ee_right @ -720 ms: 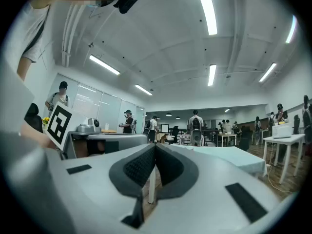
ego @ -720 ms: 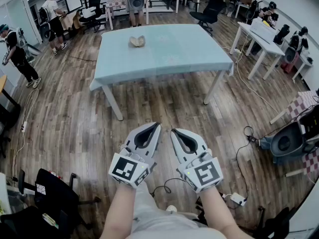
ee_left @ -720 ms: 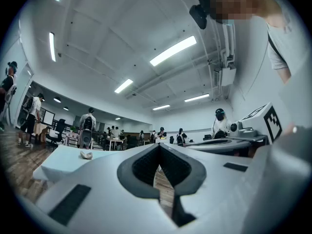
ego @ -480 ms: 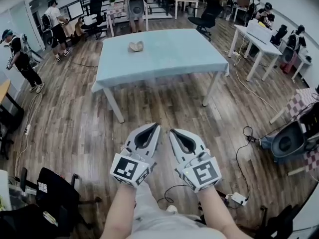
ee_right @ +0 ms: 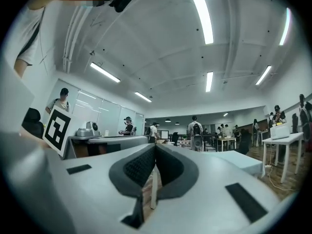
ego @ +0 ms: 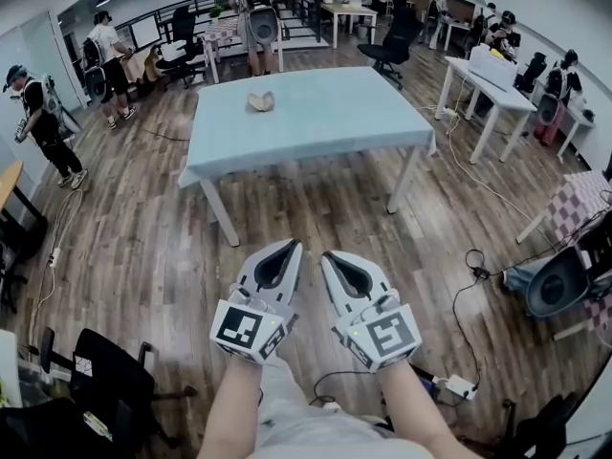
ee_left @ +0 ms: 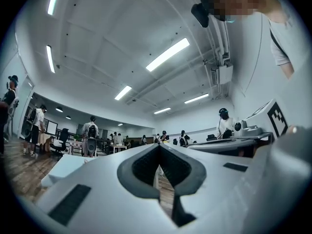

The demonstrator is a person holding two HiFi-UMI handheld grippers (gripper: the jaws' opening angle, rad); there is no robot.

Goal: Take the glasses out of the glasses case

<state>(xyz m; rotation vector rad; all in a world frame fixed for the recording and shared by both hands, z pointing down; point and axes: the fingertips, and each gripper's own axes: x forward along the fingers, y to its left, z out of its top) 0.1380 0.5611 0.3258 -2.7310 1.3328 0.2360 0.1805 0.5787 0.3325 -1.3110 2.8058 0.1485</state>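
A beige glasses case lies on the far left part of the light blue table, a few steps ahead of me in the head view. It looks partly open; I cannot make out glasses in it. My left gripper and right gripper are held side by side over the wooden floor, well short of the table. Both are shut and hold nothing. In the left gripper view the left gripper has its tips touching, and the right gripper shows the same in the right gripper view.
The wooden floor lies between me and the table. A white table stands at the right, black chairs at the lower left, a cable and power strip at the lower right. Several people stand at the back and left.
The table and case sit slightly lower and nearer in the head view than before. Both grippers keep their place side by side and stay shut.
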